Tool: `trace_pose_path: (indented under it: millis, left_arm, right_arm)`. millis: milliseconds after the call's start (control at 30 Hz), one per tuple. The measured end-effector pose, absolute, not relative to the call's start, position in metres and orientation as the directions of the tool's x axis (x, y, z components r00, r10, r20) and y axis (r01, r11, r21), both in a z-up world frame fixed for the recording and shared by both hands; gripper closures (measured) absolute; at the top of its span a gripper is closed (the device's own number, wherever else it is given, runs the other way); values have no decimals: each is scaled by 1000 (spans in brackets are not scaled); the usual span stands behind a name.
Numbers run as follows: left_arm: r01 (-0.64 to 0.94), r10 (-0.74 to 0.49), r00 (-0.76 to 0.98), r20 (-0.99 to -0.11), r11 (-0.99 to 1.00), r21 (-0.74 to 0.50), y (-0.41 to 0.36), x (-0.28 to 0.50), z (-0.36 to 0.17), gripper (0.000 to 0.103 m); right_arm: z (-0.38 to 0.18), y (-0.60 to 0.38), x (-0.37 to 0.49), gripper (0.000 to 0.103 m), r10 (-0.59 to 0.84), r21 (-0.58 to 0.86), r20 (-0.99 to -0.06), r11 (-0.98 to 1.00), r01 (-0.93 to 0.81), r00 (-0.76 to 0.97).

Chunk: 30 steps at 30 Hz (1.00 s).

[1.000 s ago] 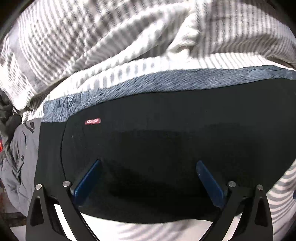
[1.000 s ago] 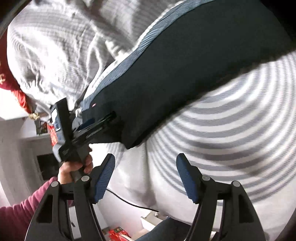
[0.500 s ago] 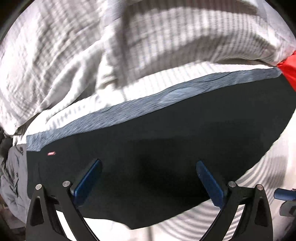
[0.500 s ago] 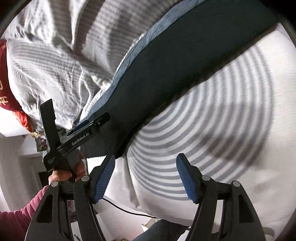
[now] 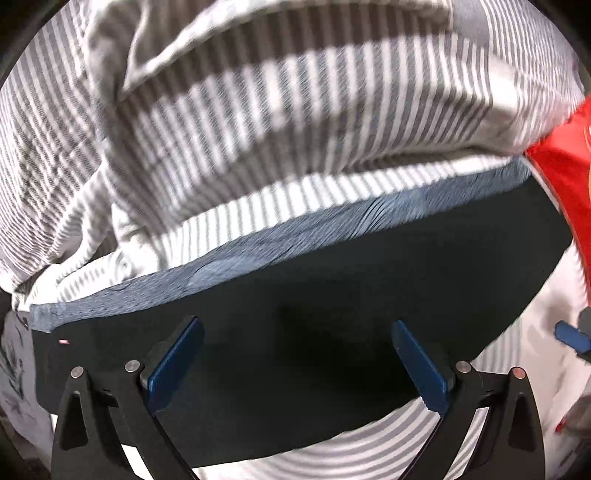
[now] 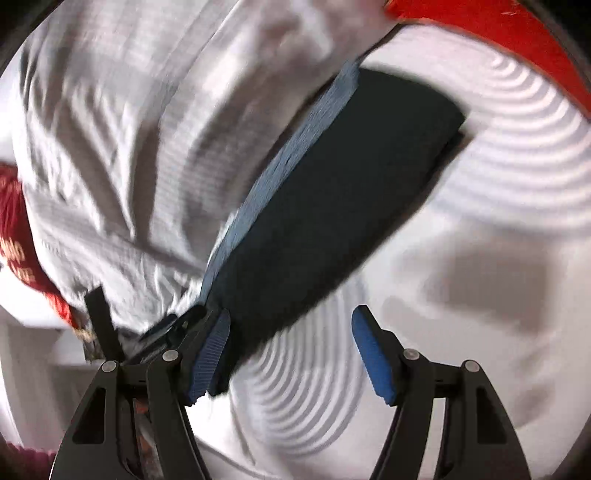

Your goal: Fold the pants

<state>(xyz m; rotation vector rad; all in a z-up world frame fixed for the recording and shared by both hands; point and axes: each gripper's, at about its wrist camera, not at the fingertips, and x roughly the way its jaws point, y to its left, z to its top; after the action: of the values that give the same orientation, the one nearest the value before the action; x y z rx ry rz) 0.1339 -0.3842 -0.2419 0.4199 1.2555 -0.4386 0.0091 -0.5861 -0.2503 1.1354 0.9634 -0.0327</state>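
The dark pants lie folded flat on a striped bed sheet, with a grey-blue waistband along their far edge and a small red label at the left. My left gripper is open just above the dark cloth and holds nothing. In the right wrist view the pants run diagonally. My right gripper is open over the sheet beside their near edge, empty. The left gripper's body shows at the pants' lower left end.
A crumpled striped duvet lies behind the pants. A red cloth sits at the right, also seen in the right wrist view. A grey garment lies at the far left. The right gripper's blue pad shows at the right edge.
Both views have swung: the left gripper has moved right along the pants, the label sliding to the far left. The right gripper has drawn back and turned, showing the whole folded pants.
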Motion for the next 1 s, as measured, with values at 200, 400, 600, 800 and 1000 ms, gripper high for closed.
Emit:
trace_pose_path:
  millis: [200, 400, 600, 800, 1000]
  left_arm:
    - [478, -73, 275, -959, 876, 71, -420, 126, -246, 1]
    - [433, -9, 301, -954, 892, 128, -440, 125, -263, 1]
    - [380, 36, 304, -952, 912, 156, -445, 128, -276, 1]
    - [316, 58, 381, -923, 930, 189, -450, 125, -266, 1]
    - [232, 118, 390, -913, 947, 222, -453, 152, -276, 1]
  right_arm:
    - [-274, -629, 6, 31, 386, 789, -611, 364, 494, 691]
    - [-289, -650, 7, 31, 340, 798, -598, 334, 501, 726]
    - [-304, -668, 3, 31, 315, 847, -530, 236, 476, 787]
    - [-306, -673, 22, 31, 328, 871, -491, 223, 438, 807]
    - [-310, -675, 37, 31, 349, 887, -462, 203, 415, 815]
